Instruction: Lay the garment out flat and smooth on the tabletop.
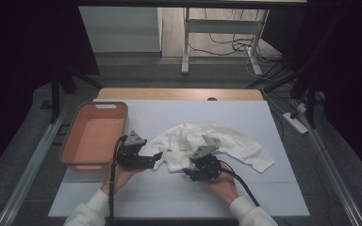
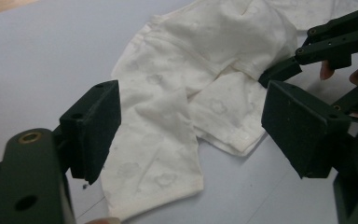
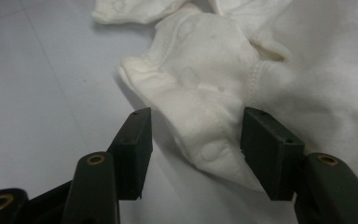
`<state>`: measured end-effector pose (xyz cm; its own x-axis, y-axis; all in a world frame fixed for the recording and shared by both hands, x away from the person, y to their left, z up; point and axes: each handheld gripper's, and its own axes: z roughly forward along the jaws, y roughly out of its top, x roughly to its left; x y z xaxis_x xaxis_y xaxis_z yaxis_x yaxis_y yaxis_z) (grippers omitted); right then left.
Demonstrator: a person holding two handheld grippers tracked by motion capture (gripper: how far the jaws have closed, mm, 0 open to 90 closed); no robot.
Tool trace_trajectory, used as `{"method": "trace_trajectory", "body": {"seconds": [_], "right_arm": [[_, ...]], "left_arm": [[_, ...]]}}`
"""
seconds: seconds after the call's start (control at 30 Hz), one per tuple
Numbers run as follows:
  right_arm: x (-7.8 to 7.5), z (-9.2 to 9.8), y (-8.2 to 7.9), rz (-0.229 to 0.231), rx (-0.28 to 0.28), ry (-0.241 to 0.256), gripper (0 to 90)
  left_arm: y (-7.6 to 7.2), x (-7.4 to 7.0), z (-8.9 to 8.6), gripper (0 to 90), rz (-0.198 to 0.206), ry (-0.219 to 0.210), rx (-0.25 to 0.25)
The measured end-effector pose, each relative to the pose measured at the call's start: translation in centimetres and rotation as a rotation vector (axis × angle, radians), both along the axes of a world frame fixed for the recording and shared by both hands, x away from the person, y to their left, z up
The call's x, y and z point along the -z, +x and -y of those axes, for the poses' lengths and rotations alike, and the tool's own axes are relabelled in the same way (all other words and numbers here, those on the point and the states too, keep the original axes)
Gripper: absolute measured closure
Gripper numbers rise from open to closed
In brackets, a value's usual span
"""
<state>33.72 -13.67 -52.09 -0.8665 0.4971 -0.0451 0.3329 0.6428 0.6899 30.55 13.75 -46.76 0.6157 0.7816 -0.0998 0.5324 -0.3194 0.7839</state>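
A crumpled white garment (image 1: pixel 226 137) lies on the pale sheet (image 1: pixel 169 193) that covers the table. My left gripper (image 1: pixel 156 156) is at its left end, open wide; in the left gripper view a sleeve-like flap (image 2: pixel 158 154) lies on the sheet between and ahead of the jaws of the left gripper (image 2: pixel 191 112). My right gripper (image 1: pixel 188 169) is at the garment's near edge, also open. In the right gripper view a folded hem (image 3: pixel 205 140) sits in the gap of the right gripper (image 3: pixel 198 128), with neither pad pressing it. The right gripper (image 2: pixel 326 46) also appears in the left gripper view.
An orange bin (image 1: pixel 94 136) with a grey rim stands at the table's left edge, close to my left hand. Bare sheet lies in front of and to the right of the garment. Desk legs and cables (image 1: pixel 226 44) are on the floor beyond the table.
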Motion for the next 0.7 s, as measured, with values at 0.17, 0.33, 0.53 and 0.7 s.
{"method": "trace_trajectory", "body": {"seconds": [0.17,0.33,0.53,0.7], "right_arm": [[0.3,0.0,0.5,0.006,0.024,-0.007,59.0],[0.3,0.2,0.9,0.016,0.035,-0.014,73.1],[0.1,0.2,0.7,0.028,0.03,-0.029,78.0],[-0.7,0.7,-0.1,0.009,-0.001,0.008,78.4]], "left_arm": [[0.0,0.1,0.1,20.6,0.0,0.006,0.0],[0.0,0.1,0.1,20.6,-0.001,0.008,0.001],[0.0,0.1,0.1,20.6,0.0,0.008,0.001],[0.0,0.1,0.0,20.6,0.0,0.005,0.0]]}}
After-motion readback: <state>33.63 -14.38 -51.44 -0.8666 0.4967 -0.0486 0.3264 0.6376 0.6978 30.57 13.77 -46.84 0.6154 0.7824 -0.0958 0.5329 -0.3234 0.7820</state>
